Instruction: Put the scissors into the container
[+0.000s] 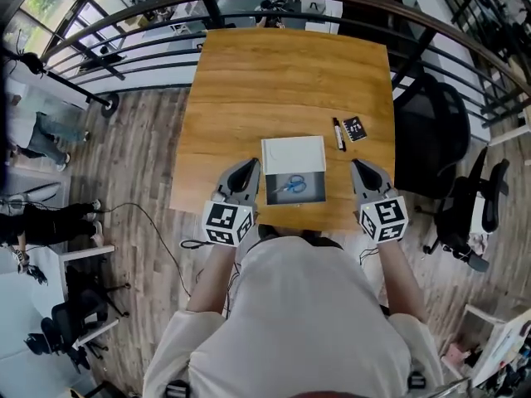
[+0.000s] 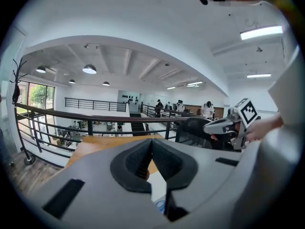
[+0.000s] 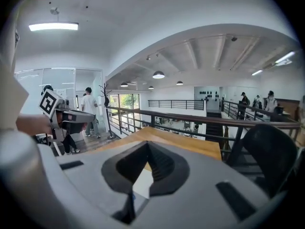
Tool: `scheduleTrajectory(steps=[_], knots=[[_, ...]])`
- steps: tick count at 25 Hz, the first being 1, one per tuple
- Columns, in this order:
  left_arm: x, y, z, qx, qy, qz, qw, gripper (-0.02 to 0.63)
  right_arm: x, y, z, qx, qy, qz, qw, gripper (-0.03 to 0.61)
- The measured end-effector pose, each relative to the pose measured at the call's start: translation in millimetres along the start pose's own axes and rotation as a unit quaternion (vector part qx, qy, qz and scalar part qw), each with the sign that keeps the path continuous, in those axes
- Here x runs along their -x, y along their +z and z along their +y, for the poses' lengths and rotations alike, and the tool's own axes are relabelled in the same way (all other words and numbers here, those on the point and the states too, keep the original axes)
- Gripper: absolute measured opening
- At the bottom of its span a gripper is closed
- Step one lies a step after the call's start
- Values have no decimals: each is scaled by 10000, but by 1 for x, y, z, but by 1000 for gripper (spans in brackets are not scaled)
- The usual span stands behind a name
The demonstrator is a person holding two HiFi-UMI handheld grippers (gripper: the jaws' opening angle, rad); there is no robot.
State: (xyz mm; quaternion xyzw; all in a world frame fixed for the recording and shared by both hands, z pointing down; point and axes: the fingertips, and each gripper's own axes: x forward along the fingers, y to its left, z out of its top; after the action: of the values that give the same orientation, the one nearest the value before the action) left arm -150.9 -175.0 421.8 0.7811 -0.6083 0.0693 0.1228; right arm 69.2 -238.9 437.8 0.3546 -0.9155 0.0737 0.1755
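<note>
- Your pale, soft shirt (image 1: 303, 322) fills the near edge of the head view, creased at the shoulders.
- Beyond it lies the table (image 1: 282, 81), a flat rectangular top of warm orange-brown wood grain with a smooth sheen.
- At 3 o'clock from the table stands a black office chair (image 1: 427, 139) with a rounded mesh back.
- Close to the table's near edge sits the container (image 1: 293, 152), a shallow, square-cornered box. Its far half is matte white and its near half is dark grey.
- Your left gripper (image 1: 247, 171) is a smooth grey moulded shell tapering to a point. Its black ribbed pads (image 2: 141, 162) are clenched tip to tip with nothing between them. In the head view it shows just beside the container's left edge.
- Your right gripper (image 1: 360, 171) has the same grey shell and ribbed black pads (image 3: 162, 163), also clamped together and empty. It shows near the container's right side, with a gap between them.
- Lying flat in the container's dark near half are the scissors (image 1: 292, 186), with blue looped handles and thin pale blades. They are at 4 o'clock from your left gripper's tips and 8 o'clock from your right gripper's tips, touching neither.
- At 1 o'clock from the container lies a slim black marker pen (image 1: 338, 133).
- Just beside the pen is a small black card (image 1: 354, 128) with pale print too small to read.
</note>
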Motion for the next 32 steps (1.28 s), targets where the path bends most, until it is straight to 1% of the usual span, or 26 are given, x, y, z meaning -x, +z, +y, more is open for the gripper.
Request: scheduleTrajectory(steps=[5,11,16,32], knots=[[17,24,11,-72,61,-250,9996,-6,10,28,10,183,14,-270,9995,2],[27,36,19,-103,47,-390,9992,-6,15,46,14,345,-5,-547,9979,2],[30,37,21,-52,0,-431,9991,-6,14,51,17,360,-30,-565,9978,2],[22,46,30,-83,-91,-533,9985,-6,7,61,16,478,-60,-631,9968,2]])
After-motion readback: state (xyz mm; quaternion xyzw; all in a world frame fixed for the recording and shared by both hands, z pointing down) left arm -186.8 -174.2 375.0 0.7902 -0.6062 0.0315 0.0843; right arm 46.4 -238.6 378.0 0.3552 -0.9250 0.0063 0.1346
